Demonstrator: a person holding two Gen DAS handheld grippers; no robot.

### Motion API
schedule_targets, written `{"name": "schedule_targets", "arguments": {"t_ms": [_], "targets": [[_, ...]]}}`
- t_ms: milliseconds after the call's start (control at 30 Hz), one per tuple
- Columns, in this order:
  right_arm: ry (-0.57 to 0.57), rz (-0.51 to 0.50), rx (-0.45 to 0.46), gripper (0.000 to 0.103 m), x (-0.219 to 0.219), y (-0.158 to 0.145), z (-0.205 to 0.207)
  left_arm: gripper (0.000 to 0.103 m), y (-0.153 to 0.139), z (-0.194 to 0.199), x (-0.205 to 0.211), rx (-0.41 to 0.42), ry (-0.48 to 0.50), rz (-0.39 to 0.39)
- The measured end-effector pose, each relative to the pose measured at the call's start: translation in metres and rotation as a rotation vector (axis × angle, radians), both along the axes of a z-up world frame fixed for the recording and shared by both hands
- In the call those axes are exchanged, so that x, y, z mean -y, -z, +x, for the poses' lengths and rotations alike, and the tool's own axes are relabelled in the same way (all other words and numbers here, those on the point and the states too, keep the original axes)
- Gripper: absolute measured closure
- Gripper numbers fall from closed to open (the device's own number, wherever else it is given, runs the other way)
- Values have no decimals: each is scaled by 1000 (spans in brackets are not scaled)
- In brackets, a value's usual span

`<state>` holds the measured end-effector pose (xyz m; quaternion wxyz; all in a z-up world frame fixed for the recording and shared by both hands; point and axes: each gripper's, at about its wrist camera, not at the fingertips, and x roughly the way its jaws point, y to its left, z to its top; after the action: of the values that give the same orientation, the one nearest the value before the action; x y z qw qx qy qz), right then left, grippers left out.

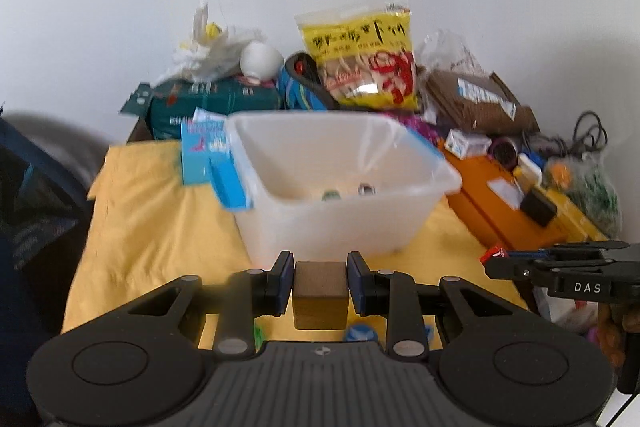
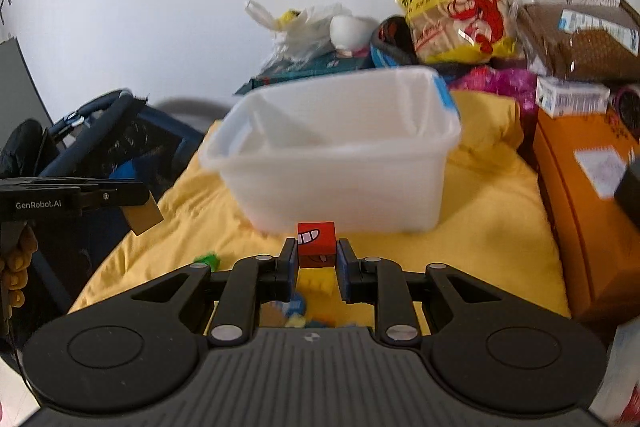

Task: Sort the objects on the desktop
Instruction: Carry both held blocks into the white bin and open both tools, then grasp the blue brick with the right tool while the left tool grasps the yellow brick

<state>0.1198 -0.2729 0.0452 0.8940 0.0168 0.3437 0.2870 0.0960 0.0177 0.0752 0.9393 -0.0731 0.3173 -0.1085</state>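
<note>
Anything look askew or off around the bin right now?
Yes: the white bin sits skewed on the rumpled yellow cloth, and a blue box leans tilted against its left wall. Nothing looks spilled.

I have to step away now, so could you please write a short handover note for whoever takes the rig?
Left gripper: shut on a brown block, held in front of the white bin.
Right gripper: shut on a red block, also just short of the bin.
Done: a few small items already lie in the bin.
Left: drop both blocks in, then collect the small pieces on the yellow cloth.
</note>
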Motion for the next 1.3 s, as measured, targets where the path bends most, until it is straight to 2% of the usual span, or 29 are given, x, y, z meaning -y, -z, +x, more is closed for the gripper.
{"name": "schedule_targets", "arguments": {"t_ms": [133,233,333,633,700,733,767,800,933,1033,1133,1200,1300], "targets": [[11,19,-1,80,-6,-22,31,71,-22,28,1,12,7,-2],[10,8,26,80,-15,-38,51,71,-37,50,5,23,20,25],[19,1,23,80,-24,-48,73,71,-46,71,6,6,20,0],[35,-58,-53,80,-45,-43,119,71,-47,116,13,-75,19,-13],[45,-67,-64,77,-49,-42,126,69,-45,123,17,-87,19,8],[54,-74,-62,70,-50,-41,128,62,-44,125,18,-81,4,15],[62,-81,-58,58,-50,-41,130,57,-43,127,17,-77,-16,21],[64,-85,-51,57,-50,-40,129,52,-42,126,16,-70,-32,22],[41,-79,-42,58,-42,-36,112,52,-32,109,10,-71,-26,8],[14,-77,-20,57,-29,-29,83,52,-18,72,11,-35,39,50],[-32,-91,-44,57,-14,0,40,52,11,27,16,-20,104,82],[-54,-130,-96,57,-9,30,16,52,40,1,18,-58,121,81],[-58,-168,-190,57,-6,73,-14,52,82,-26,25,-162,113,58]]}}
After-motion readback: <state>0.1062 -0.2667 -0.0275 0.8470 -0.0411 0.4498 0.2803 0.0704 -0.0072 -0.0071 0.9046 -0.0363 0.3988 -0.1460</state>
